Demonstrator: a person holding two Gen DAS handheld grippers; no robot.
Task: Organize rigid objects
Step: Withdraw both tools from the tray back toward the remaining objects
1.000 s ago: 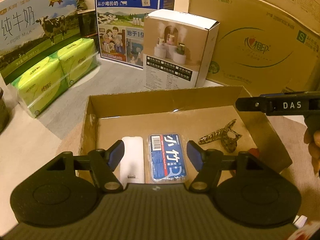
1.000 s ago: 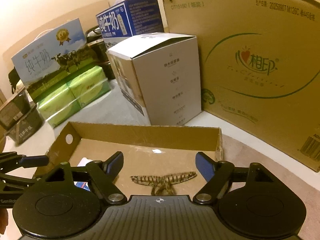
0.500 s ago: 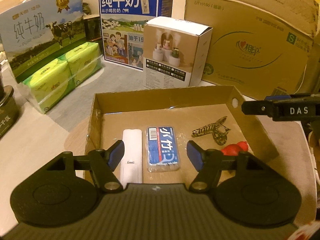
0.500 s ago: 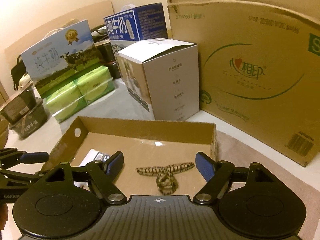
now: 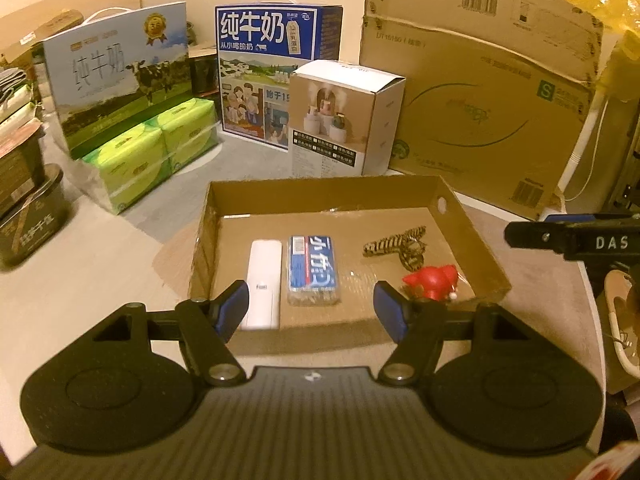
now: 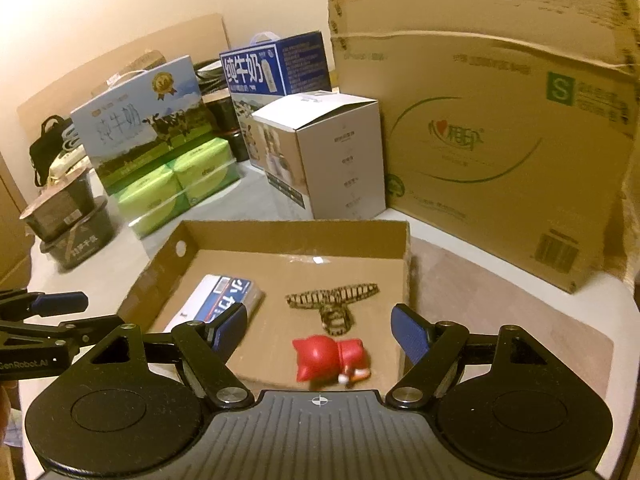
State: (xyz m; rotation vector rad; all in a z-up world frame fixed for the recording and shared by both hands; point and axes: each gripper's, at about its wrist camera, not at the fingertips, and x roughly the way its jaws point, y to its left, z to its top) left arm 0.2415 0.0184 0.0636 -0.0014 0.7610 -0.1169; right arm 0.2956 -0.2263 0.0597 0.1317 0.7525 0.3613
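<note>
Cardboard tray (image 5: 476, 236) sits low on the table in front of me, open-topped, with four things lying on its floor. From my left wrist view, a white remote-shaped bar (image 5: 262, 280) lies along the tray's left side, and just beside it, to its right, lies a blue-and-white packet (image 5: 314, 266) printed with Chinese characters. Farther right is a striped, zebra-patterned hair claw clip (image 5: 398, 242), and nearer to me than the clip, by the right wall, a small red toy figure (image 5: 432, 280) lies on its side.

My left gripper (image 5: 310, 308) hangs over the tray's near edge with its blue-padded fingers spread wide — nothing between them. My right gripper (image 6: 320, 332) is likewise wide open and empty, held at the near side of the tray with the red toy figure (image 6: 328, 356) showing between its fingers and the hair claw clip (image 6: 332, 304) just beyond. The blue-and-white packet (image 6: 224, 300) lies to the left in that view.

Behind the tray stand a white product box (image 5: 344, 120), a blue milk carton case (image 5: 276, 68), a paler milk case with a cow on it (image 5: 120, 76), a pack of green tissue packets (image 5: 156, 152) and a large brown shipping carton (image 5: 488, 108) — all well apart from my fingers. Dark lidded tubs (image 6: 72, 220) sit stacked at the far left.
</note>
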